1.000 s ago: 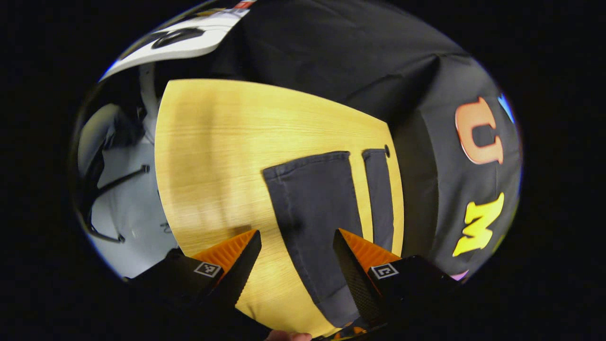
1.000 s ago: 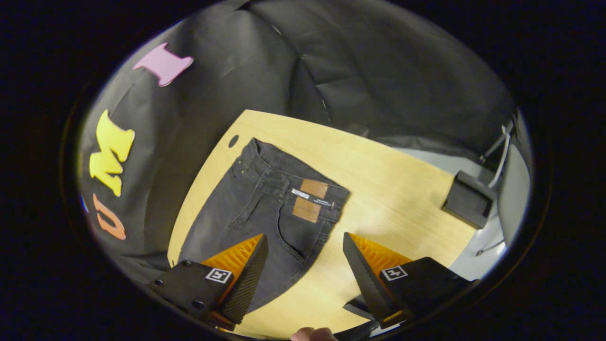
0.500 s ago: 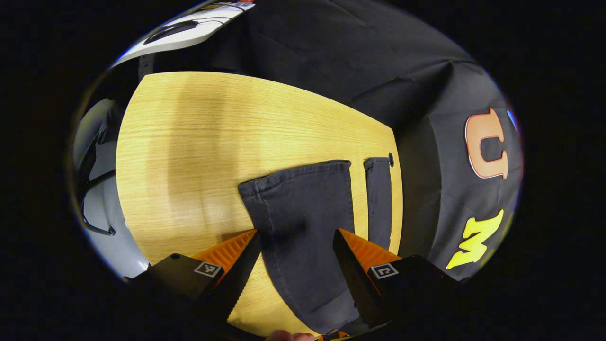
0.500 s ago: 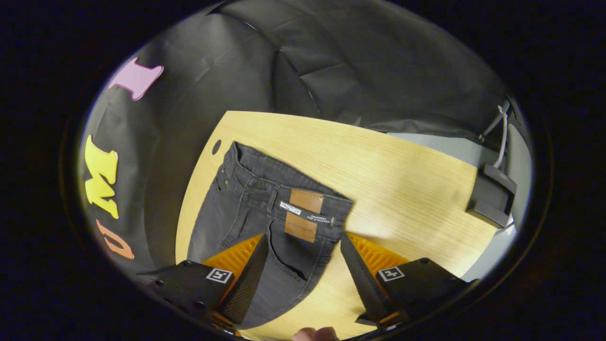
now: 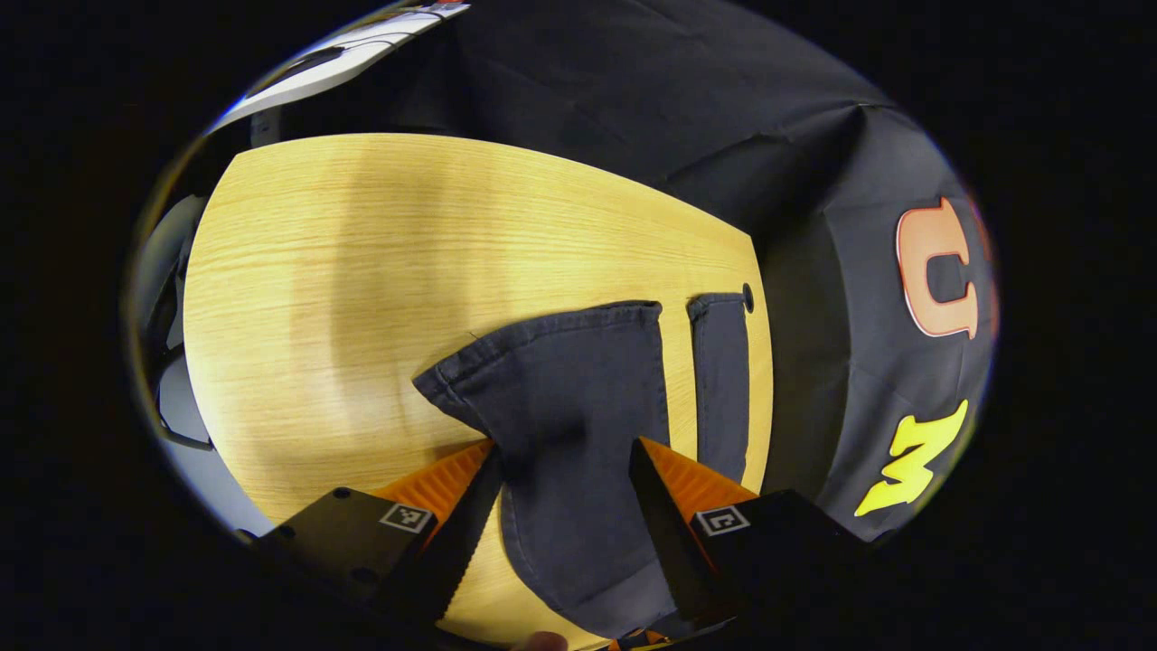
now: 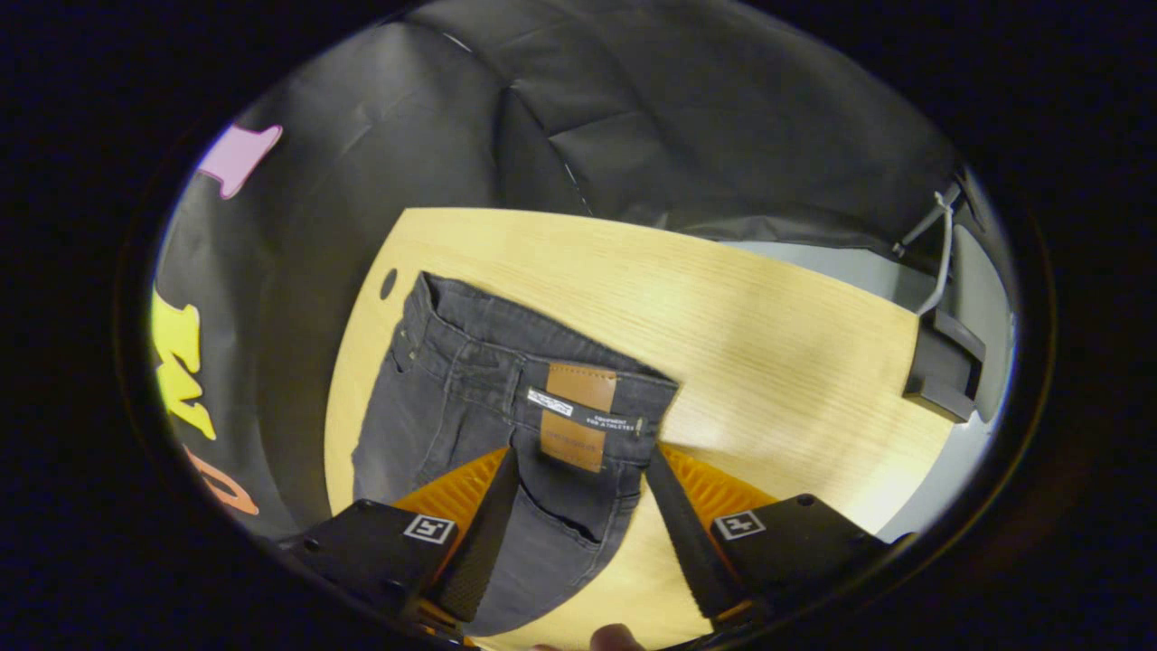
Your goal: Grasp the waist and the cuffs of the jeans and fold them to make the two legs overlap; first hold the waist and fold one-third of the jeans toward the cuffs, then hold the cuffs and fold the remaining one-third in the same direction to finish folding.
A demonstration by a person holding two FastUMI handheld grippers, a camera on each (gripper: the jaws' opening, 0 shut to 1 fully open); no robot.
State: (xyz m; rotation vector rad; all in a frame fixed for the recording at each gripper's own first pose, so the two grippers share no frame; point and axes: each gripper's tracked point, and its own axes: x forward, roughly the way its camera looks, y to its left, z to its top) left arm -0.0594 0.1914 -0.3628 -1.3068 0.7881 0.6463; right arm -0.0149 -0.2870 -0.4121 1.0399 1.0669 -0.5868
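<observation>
Dark grey denim jeans (image 6: 470, 398): lying flat on the pale wood-grain tabletop (image 5: 362, 253), legs apart and not yet overlapped. In the left gripper view the two cuffs show, the nearer cuff (image 5: 551, 371) wide, the farther cuff (image 5: 720, 362) narrow beside the small round hole (image 5: 747, 297) near the table's edge. In the right gripper view the waistband (image 6: 542, 362) with its tan leather patch (image 6: 578, 416) faces the camera.

Change since half a second ago: both grippers have come nearer the cloth. The nearer cuff's corner now reaches farther left and sits larger in the left gripper view; the waistband patch has moved down to just above the right fingertips.

Left gripper (image 5: 562, 452): fingers spread wide, holding nothing. The nearer leg runs between them, the cuff hem just beyond the tips.

Right gripper (image 6: 580, 457): fingers spread wide, holding nothing. The waist corner below the patch lies between them; whether either finger touches the denim cannot be told.

Black box (image 6: 940, 371): off the table's far right edge.
</observation>
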